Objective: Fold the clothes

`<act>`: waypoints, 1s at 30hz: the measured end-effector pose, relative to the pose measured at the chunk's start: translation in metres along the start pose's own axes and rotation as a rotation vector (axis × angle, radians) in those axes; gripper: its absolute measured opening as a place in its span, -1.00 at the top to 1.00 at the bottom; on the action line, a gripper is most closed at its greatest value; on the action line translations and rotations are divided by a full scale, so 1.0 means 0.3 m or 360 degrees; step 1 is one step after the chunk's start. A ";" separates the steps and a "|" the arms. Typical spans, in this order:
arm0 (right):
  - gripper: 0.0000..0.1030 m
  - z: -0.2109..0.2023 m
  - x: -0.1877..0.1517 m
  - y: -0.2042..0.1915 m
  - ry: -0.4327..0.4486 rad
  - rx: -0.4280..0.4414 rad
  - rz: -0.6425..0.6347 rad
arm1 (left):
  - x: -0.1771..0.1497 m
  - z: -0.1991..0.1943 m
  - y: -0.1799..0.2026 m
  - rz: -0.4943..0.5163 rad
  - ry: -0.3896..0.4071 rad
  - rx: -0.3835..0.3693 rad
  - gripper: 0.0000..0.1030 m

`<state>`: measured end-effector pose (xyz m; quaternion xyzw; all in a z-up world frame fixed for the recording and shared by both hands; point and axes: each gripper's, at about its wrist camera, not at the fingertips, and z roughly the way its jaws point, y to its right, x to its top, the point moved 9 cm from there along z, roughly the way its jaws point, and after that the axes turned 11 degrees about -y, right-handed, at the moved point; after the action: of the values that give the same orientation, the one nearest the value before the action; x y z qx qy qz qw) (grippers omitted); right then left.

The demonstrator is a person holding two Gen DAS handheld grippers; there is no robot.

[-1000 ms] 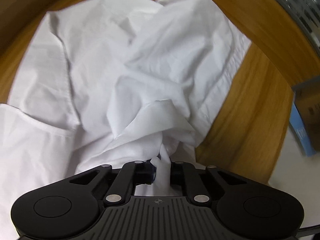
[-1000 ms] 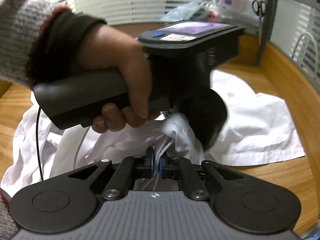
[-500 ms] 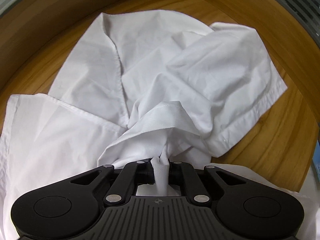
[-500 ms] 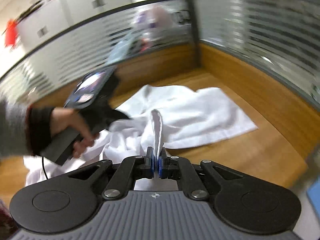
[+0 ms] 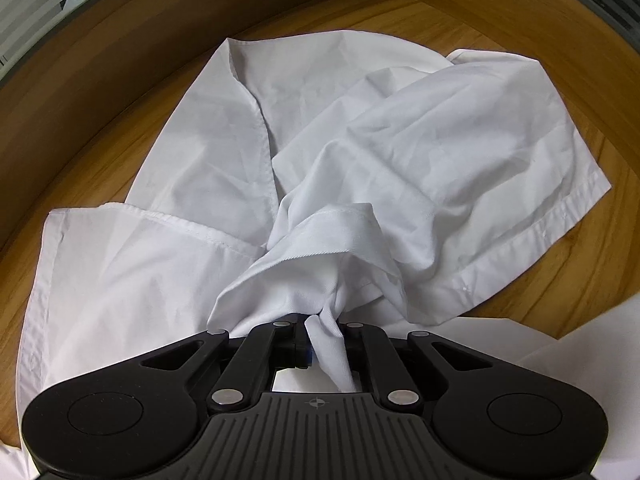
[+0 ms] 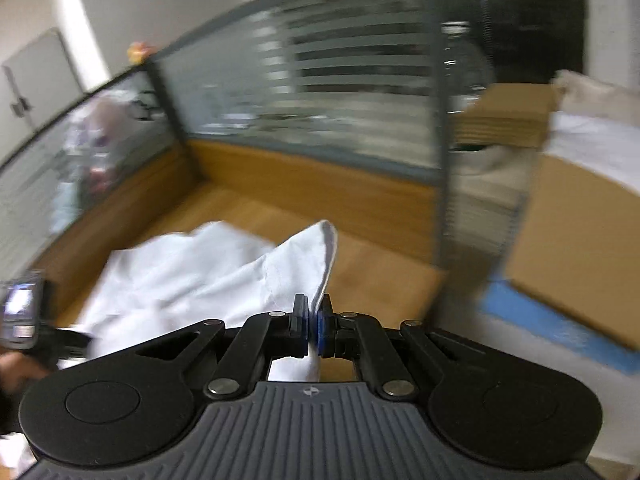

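1. Your left gripper point(image 5: 323, 334) is clenched on a twisted bunch of the shirt point(image 5: 360, 152); the cloth runs between the jaws and out behind them.
2. From that pinch the shirt fans out forward over the desk point(image 5: 120, 92), crumpled, with a hemmed edge point(image 5: 532, 236) lying on the right and a seam running up the left side.
3. A white sheet point(image 5: 560, 344) lies on the desk at lower right, just beside the shirt's edge.
4. Your right gripper point(image 6: 314, 326) is clamped on another part of the shirt point(image 6: 192, 276), a thin fold held edge-on between the blue pads point(image 6: 321, 330).
5. In the right wrist view, that held corner stands up above the jaws, and the rest of the cloth slopes down to the left onto the desk point(image 6: 372, 280).
6. Your left hand's gripper body point(image 6: 20, 314) shows at the far left edge of that view, low beside the shirt.
7. The right view is blurred; a glass partition point(image 6: 304, 92) stands behind the desk, and a box point(image 6: 580, 240) sits to the right.
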<state>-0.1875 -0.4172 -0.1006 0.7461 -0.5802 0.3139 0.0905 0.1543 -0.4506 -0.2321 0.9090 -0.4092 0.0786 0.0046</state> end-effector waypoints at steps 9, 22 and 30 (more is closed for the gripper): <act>0.91 -0.013 0.002 0.430 0.0040 -0.0542 0.0175 | 0.010 0.019 -0.012 -0.0052 0.0002 0.0012 0.82; 0.20 0.098 -0.062 0.403 -0.0189 -0.0468 -0.0105 | -0.050 -0.118 -0.023 -0.0011 0.0175 -0.0114 -0.08; -0.72 0.155 -0.020 0.183 -0.0250 -0.0213 -0.0596 | -0.251 -0.282 -0.126 -0.0155 0.0288 -0.0173 -0.49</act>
<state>-0.2220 -0.4526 -0.1534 0.8554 -0.4562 0.1932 0.1513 0.1214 -0.3634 -0.1575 0.9154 -0.3663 0.1377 0.0948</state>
